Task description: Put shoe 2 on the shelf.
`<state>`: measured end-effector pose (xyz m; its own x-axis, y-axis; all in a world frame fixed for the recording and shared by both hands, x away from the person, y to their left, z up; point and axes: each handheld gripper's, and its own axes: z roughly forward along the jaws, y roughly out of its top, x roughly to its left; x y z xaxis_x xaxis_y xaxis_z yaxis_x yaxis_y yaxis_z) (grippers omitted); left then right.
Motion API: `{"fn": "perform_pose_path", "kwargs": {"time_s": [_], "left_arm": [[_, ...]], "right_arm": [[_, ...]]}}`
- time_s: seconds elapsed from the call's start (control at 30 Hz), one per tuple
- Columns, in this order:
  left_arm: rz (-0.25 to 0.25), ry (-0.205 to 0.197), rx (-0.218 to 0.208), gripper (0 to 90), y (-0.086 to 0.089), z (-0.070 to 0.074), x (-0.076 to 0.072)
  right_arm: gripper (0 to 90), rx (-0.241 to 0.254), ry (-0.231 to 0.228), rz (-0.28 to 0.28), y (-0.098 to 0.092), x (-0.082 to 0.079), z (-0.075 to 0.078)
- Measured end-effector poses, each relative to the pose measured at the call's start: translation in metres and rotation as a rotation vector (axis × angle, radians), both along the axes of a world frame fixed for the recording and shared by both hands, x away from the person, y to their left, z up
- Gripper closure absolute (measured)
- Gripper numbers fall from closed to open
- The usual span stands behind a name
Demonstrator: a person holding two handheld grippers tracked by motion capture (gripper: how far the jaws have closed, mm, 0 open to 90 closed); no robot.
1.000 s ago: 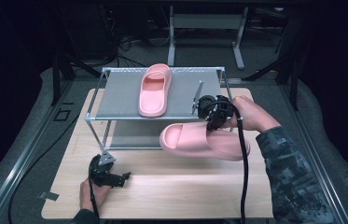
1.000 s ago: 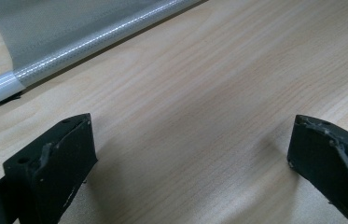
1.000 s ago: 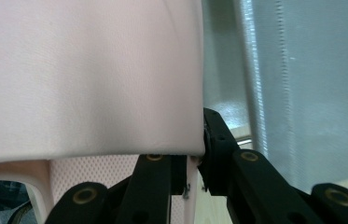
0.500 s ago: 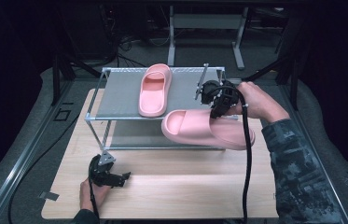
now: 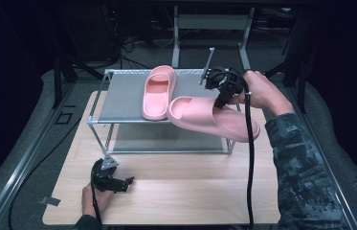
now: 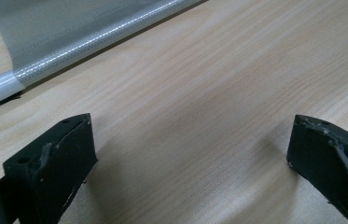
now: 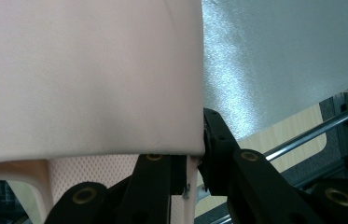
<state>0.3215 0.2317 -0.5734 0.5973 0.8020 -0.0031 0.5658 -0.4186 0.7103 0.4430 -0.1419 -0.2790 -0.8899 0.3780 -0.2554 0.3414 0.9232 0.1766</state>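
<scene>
The soft pink foam slide sandal held in the air [image 5: 212,119] is hanging tilted over the front right part of the grey mesh top shelf of the two-tier metal-framed shoe rack [image 5: 121,98], its toe pointing towards nine o'clock and its heel jutting out past the rack's front rail towards four o'clock. The right gripper [image 5: 221,91] is clamping its side wall near the strap; in the right gripper view the black jaws are pinching the sandal's thin pink edge [image 7: 115,79] from both sides, with the grey shelf cloth [image 7: 279,56] lying beyond at one o'clock.

Just beside its toe, at ten o'clock from it, the matching pink slide sandal [image 5: 158,92] is already lying flat on the top shelf, toe towards twelve o'clock. So half the job looks done: one sandal is shelved, and the second is hovering close to its place but not yet resting on the mesh. What seems left is lowering it parallel to its mate and letting go.

The left gripper [image 5: 111,179] is resting on the light wooden tabletop [image 5: 190,187] at seven o'clock from the rack, its jaws spread wide and holding nothing, as the left gripper view [image 6: 185,158] is showing.
</scene>
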Motion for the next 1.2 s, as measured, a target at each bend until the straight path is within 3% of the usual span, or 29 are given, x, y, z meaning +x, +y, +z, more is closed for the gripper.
{"fn": "perform_pose_path", "kwargs": {"time_s": [0.17,0.2,0.37,0.4,0.53,0.67,0.7,0.83,1.2], "left_arm": [[0.0,0.0,0.0,0.9,0.0,0.0,0.0],[0.001,0.0,0.0,0.9,0.0,0.0,0.0],[0.001,-0.001,0.0,0.9,0.0,0.0,0.0],[0.001,-0.001,0.0,0.9,0.0,0.0,0.0],[0.002,-0.001,0.0,1.0,0.0,0.0,0.0],[0.002,0.0,-0.001,1.0,0.0,0.0,0.0],[0.002,-0.001,0.0,1.0,0.0,0.0,0.0],[0.002,-0.001,-0.001,1.0,0.0,0.0,0.0],[0.002,-0.001,0.0,1.0,0.0,0.0,-0.001]], "right_arm": [[82.6,0.013,0.001,-0.078,0.001,0.013,0.005],[82.6,0.012,-0.017,-0.098,0.002,0.014,0.004],[82.6,-0.008,-0.002,-0.156,0.006,0.026,0.003],[82.6,0.011,0.014,-0.166,0.006,0.031,0.001],[82.6,-0.023,0.011,-0.222,0.011,0.042,-0.001],[82.6,-0.028,0.039,-0.297,0.013,0.056,-0.008],[82.6,-0.057,0.025,-0.319,0.014,0.058,-0.008],[82.8,-0.004,0.049,-0.43,0.009,0.07,-0.01],[83.0,-0.005,0.086,-0.591,0.013,0.092,-0.023]]}}
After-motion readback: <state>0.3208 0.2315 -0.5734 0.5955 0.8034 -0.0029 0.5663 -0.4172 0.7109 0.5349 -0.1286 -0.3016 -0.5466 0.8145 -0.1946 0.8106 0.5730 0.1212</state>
